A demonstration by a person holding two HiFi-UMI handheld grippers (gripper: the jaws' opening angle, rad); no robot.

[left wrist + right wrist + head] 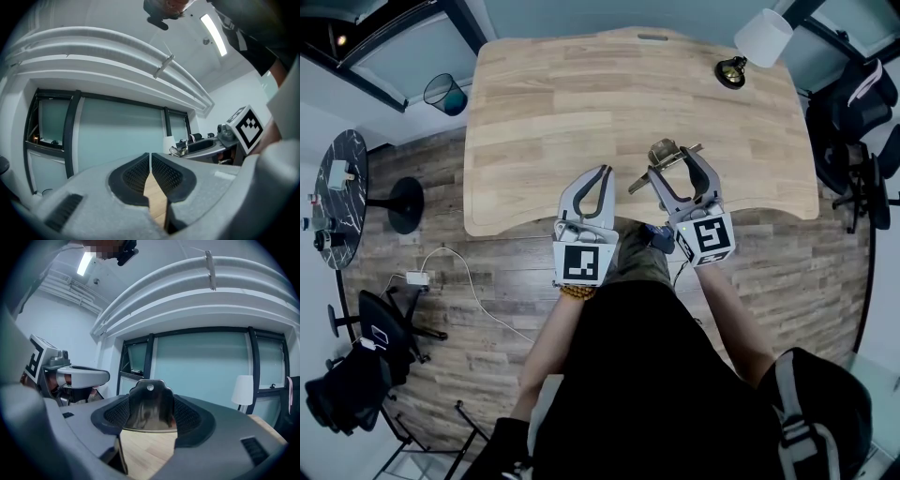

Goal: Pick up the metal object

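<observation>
The metal object (149,409) is a shiny plate with a small hole near its top edge. It stands upright between the jaws of the right gripper (149,397), which are closed on its two sides, with the ribbed pads pressing against it. From the head view, the metal object (664,153) sits at the tips of the right gripper (672,161), and a thin bar sticks out past the jaws on either side. Its lower edge shows bare wood of the table (581,94) beneath it, so it appears to be lifted clear, though the gap is hard to judge. The pick-up looks essentially done; only holding it steady remains.

The left gripper (150,161) is just beside the right one, jaws together at the tips with nothing between them. A lamp (759,42) stands well beyond both, at the far corner.
</observation>
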